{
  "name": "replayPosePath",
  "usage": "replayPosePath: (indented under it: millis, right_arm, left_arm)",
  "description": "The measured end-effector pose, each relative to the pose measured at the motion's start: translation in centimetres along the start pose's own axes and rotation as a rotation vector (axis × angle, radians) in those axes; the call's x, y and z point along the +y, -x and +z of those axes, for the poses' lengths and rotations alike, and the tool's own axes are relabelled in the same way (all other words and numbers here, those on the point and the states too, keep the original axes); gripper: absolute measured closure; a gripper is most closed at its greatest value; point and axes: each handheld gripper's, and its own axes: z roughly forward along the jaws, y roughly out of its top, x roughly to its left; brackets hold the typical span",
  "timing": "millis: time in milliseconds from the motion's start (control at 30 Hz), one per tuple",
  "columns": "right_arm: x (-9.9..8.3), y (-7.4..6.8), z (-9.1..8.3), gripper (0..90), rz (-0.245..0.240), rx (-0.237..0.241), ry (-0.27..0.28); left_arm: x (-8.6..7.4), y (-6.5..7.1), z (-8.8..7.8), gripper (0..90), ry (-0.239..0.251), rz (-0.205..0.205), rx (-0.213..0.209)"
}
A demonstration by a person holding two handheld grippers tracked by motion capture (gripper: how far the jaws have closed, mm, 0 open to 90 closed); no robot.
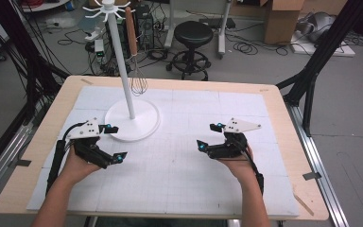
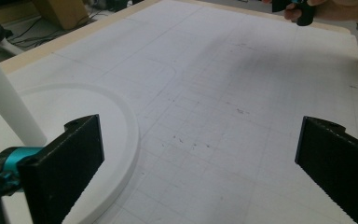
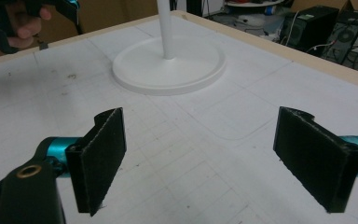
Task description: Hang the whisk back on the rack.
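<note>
White round-based stand [image 1: 131, 120] with a tall post rises at the far left of the white gridded mat [image 1: 184, 161], a wire whisk with a wooden handle [image 1: 134, 56] hanging from its hooked top, seen from the high view. Both handheld tools rest low over the mat: the left gripper [image 1: 114, 142] just beside the stand's base, the right gripper [image 1: 208, 136] well apart from it, each with jaws spread wide and nothing between them. The mat covers a pale wooden table [image 1: 293, 142]; behind it stand a black stool [image 1: 193, 45], cardboard boxes [image 1: 283, 19] and loose cables on a grey floor.

Left gripper view: black jaws frame scuffed mat, the stand's base [image 2: 116, 121] touching its left jaw's edge in the picture.

Right gripper view: wide black jaws face the stand [image 3: 168, 65] across bare mat.
</note>
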Motion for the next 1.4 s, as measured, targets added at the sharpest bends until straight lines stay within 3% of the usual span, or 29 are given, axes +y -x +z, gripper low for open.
replayPosePath:
  millis: [433, 1400]
  right_arm:
    - [-0.40, 0.26, -0.02, 16.3, 0.021, 0.003, 0.000]
    - [-0.57, 0.02, 0.26, 16.3, 0.019, 0.013, -0.023]
  left_arm:
    - [-0.03, -0.19, 0.18, 1.7, 0.002, -0.007, 0.000]
    - [-0.10, -0.15, 0.38, 1.6, -0.004, -0.003, -0.009]
